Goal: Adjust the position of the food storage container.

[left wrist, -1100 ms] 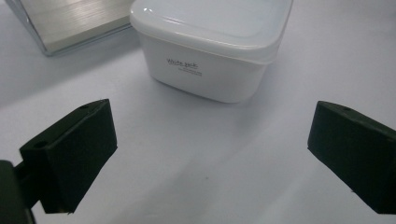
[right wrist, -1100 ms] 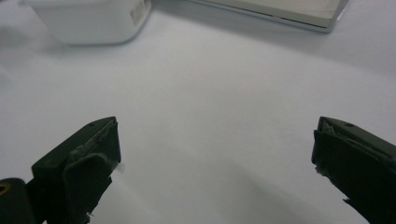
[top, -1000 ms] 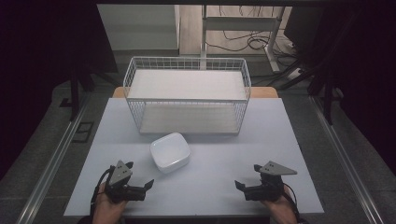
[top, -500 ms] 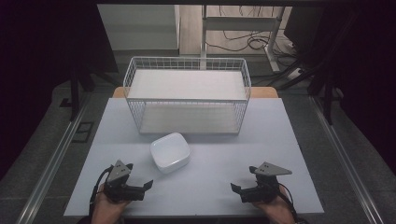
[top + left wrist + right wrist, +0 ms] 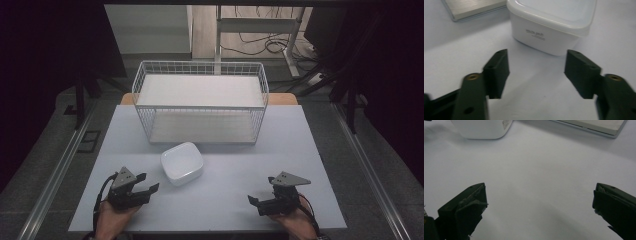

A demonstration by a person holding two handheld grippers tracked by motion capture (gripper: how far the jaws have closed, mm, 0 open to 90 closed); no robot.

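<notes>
Container (image 5: 551, 23) sits just beyond left gripper (image 5: 536, 72), whose jaws have just been closing.

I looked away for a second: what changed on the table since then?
The left gripper has just been closing its jaws partway, with nothing between them. The right gripper shifted slightly inward. The white container and wire basket stayed put.

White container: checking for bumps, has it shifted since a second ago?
No. The white container sits at the same spot before the wire basket.
</notes>
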